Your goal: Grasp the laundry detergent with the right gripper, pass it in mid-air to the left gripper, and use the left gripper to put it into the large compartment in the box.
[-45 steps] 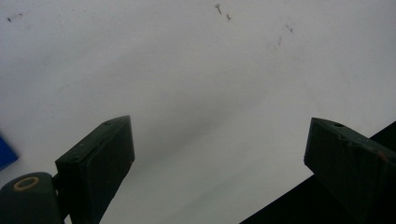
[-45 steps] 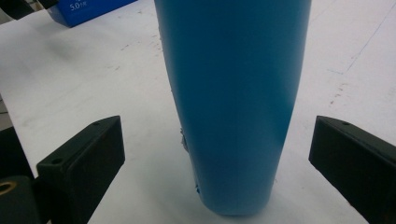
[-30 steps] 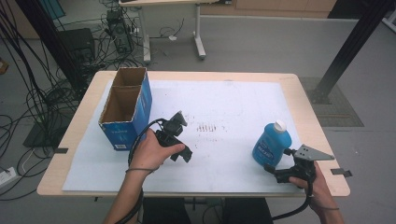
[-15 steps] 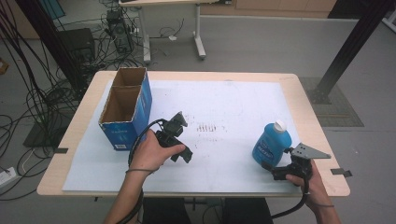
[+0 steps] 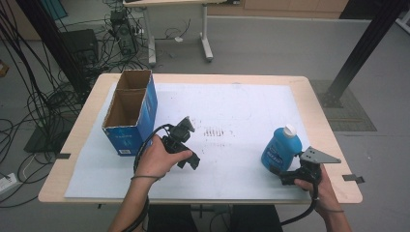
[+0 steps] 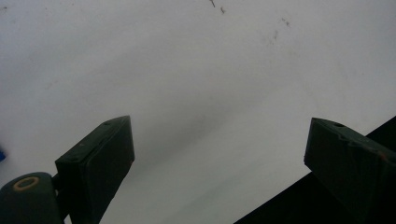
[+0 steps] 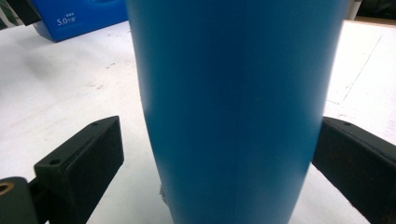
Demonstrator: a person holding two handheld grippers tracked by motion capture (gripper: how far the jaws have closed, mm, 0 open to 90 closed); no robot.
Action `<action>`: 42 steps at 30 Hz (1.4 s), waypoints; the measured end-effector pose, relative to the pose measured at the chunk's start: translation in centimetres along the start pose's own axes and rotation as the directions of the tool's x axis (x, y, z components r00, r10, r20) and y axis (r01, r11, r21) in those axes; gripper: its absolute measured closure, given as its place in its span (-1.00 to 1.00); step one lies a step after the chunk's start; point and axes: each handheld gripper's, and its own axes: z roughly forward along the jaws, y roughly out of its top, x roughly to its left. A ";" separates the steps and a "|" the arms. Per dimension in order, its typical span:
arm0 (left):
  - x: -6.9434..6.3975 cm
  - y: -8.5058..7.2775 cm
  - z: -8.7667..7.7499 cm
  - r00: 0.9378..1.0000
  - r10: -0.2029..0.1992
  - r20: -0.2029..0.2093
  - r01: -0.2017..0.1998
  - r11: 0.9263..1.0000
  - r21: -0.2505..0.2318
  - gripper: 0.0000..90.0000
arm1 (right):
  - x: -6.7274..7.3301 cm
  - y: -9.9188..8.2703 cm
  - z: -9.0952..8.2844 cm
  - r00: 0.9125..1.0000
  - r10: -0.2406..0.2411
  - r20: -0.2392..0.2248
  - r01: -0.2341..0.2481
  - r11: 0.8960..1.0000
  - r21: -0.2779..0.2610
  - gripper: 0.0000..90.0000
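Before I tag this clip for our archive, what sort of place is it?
Probably a lab or workshop set up for recording: cables tangled on the grey floor, a black frame post, and a table covered in white sheet holding just a box and a blue bottle.

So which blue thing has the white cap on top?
The blue bottle, standing upright between the jaws of the right gripper. The blue box is cardboard with an open top and no cap.

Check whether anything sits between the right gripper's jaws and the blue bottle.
Nothing visible does. The blue bottle already stands between the open jaws of the right gripper; a gap shows at one jaw, and the other looks close or touching.
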 end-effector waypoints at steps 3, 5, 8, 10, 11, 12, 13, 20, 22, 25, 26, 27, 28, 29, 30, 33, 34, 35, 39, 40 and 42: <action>0.0 0.0 0.0 1.000 0.001 0.000 -0.001 1.000 0.001 -0.80 | 0.0 0.0 0.0 1.000 0.000 -0.001 0.000 1.000 -0.003 -0.95; 0.0 0.1 0.0 1.000 0.002 0.000 -0.002 1.000 0.002 -0.80 | 0.0 0.0 0.0 1.000 0.003 -0.001 -0.003 1.000 0.001 -0.95; 0.0 0.1 0.0 1.000 0.005 0.000 -0.005 1.000 0.004 -0.80 | 0.0 0.0 0.0 1.000 0.002 -0.002 -0.002 1.000 0.002 -0.95; -0.1 0.1 0.0 1.000 0.002 0.000 -0.002 1.000 0.003 -0.80 | -0.1 0.0 0.0 1.000 0.001 -0.001 -0.001 1.000 -0.002 -0.95; -0.1 0.1 0.0 1.000 0.002 0.000 -0.002 1.000 0.003 -0.80 | -0.1 0.0 0.0 1.000 0.000 -0.002 0.000 1.000 -0.004 -0.95; -0.1 0.1 0.1 1.000 0.002 0.000 -0.002 1.000 0.003 -0.80 | 0.0 0.0 0.0 1.000 -0.002 -0.003 0.002 1.000 -0.004 -0.95; -0.1 0.1 0.1 1.000 0.002 0.001 -0.002 1.000 0.003 -0.80 | 0.0 0.0 0.0 1.000 -0.004 -0.004 0.004 1.000 -0.004 -0.95; -0.1 0.2 0.0 1.000 0.007 -0.002 -0.007 1.000 0.007 -0.80 | -0.1 0.0 -0.1 1.000 -0.002 0.002 0.002 1.000 -0.008 -0.95; -0.2 0.2 0.0 1.000 0.004 -0.003 -0.004 1.000 0.004 -0.80 | 0.0 0.0 -0.2 1.000 -0.002 0.000 0.002 1.000 -0.009 -0.95; -0.2 0.2 0.0 1.000 0.003 -0.004 -0.003 1.000 0.002 -0.80 | 0.0 0.0 -0.2 1.000 -0.004 0.001 0.004 1.000 -0.011 -0.95; -0.2 0.2 0.0 1.000 0.001 -0.004 -0.001 1.000 0.002 -0.80 | 0.0 0.0 -0.2 1.000 -0.005 0.002 0.005 1.000 -0.011 -0.95; -0.2 0.2 0.0 1.000 0.005 -0.006 -0.005 1.000 0.002 -0.80 | 0.0 0.0 -0.2 1.000 -0.004 0.002 0.004 1.000 -0.011 -0.95; -0.2 0.2 0.0 1.000 0.005 -0.005 -0.005 1.000 0.003 -0.80 | 0.0 0.0 -0.2 1.000 -0.004 0.002 0.004 1.000 -0.010 -0.95; -0.2 0.2 0.0 1.000 0.005 -0.005 -0.005 1.000 0.003 -0.80 | 0.0 0.0 -0.2 1.000 -0.004 0.002 0.004 1.000 -0.010 -0.95; -0.2 0.2 0.0 1.000 0.002 -0.006 -0.002 1.000 0.002 -0.80 | 0.0 0.0 -0.2 1.000 -0.005 0.003 0.005 1.000 -0.011 -0.95; -0.2 0.2 0.0 1.000 0.006 -0.007 -0.006 1.000 0.003 -0.80 | 0.0 0.1 -0.3 1.000 -0.004 0.005 0.004 1.000 -0.013 -0.95; -0.3 0.2 0.1 1.000 0.005 -0.006 -0.005 1.000 0.002 -0.80 | 0.0 0.1 -0.3 1.000 -0.004 0.005 0.004 1.000 -0.013 -0.95; -0.3 0.2 0.1 1.000 0.005 -0.005 -0.005 1.000 0.003 -0.80 | 0.0 0.1 -0.3 1.000 -0.004 0.005 0.004 1.000 -0.013 -0.95; -0.3 0.2 0.1 1.000 0.006 -0.006 -0.006 1.000 0.005 -0.80 | 0.0 0.1 -0.3 1.000 -0.001 0.005 0.002 1.000 -0.015 -0.95; -0.3 0.3 0.1 1.000 0.004 -0.007 -0.004 1.000 0.006 -0.80 | 0.0 0.1 -0.3 1.000 -0.001 0.005 0.001 1.000 -0.015 -0.95; -0.3 0.3 0.1 1.000 0.004 -0.005 -0.004 1.000 0.006 -0.80 | 0.1 0.1 -0.3 1.000 0.000 0.005 0.000 1.000 -0.016 -0.95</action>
